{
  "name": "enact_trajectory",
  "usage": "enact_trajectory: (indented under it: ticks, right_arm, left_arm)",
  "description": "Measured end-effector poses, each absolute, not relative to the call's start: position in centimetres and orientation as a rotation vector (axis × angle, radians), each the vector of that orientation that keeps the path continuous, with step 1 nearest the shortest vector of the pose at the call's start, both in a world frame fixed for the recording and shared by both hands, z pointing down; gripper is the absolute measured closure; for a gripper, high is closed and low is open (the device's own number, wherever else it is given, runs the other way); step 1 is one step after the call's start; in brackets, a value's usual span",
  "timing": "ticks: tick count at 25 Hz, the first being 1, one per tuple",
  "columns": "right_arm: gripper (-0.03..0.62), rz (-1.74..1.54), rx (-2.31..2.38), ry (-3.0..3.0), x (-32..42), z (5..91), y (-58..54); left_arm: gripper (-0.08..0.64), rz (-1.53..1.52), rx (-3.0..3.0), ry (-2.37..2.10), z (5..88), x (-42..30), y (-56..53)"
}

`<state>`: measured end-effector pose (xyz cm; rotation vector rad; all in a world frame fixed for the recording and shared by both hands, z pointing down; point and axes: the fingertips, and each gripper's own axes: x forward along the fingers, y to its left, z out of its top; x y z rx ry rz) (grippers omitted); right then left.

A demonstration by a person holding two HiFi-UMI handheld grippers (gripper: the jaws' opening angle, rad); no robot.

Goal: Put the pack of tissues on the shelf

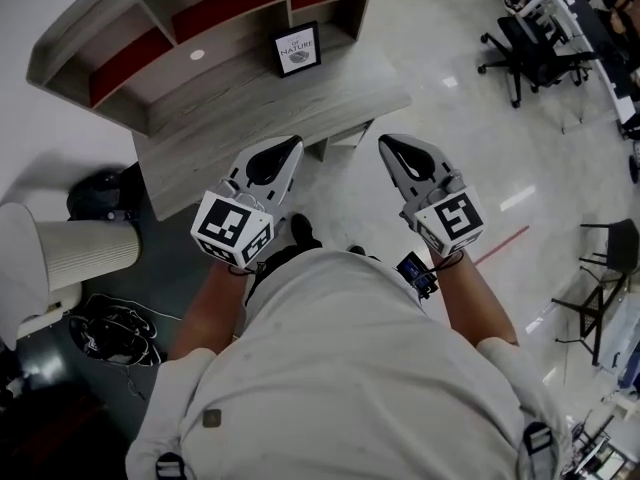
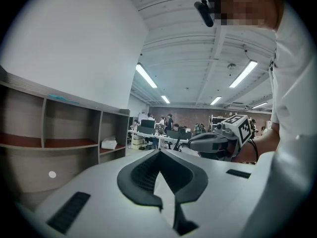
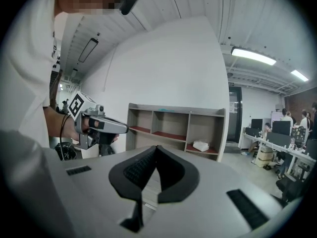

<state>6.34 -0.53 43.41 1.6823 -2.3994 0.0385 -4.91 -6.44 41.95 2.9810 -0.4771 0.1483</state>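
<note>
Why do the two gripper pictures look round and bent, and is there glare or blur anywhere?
Left gripper view: wide lens, black corners, ceiling lights curved and glowing bright. Right gripper view: same round frame, the white wall's edge bows, yet the shelf looks sharp. Head view: bright reflections on the shiny floor, lines nearly straight, little blur.

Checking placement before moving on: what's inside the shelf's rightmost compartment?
A white pack of tissues lies on the red compartment floor of the shelf. The spot behind the pack is covered by it.
</note>
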Motion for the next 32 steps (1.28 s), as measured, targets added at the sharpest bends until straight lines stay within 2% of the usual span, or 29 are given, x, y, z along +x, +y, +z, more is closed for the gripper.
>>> enact_trajectory:
  ticks: [9, 32]
  right_arm:
    - [0.572, 0.143, 1.623, -2.446, 6.7, 44.2, 6.4]
    - [0.572, 0.027, 1.466, -2.553, 6.0, 45.2, 17.2]
  left_arm:
    - [0.544, 0.152, 2.955, -0.56, 43.0, -4.1, 1.2]
    - [0.544, 0.113, 2.938, -0.678, 42.8, -4.3, 11.3]
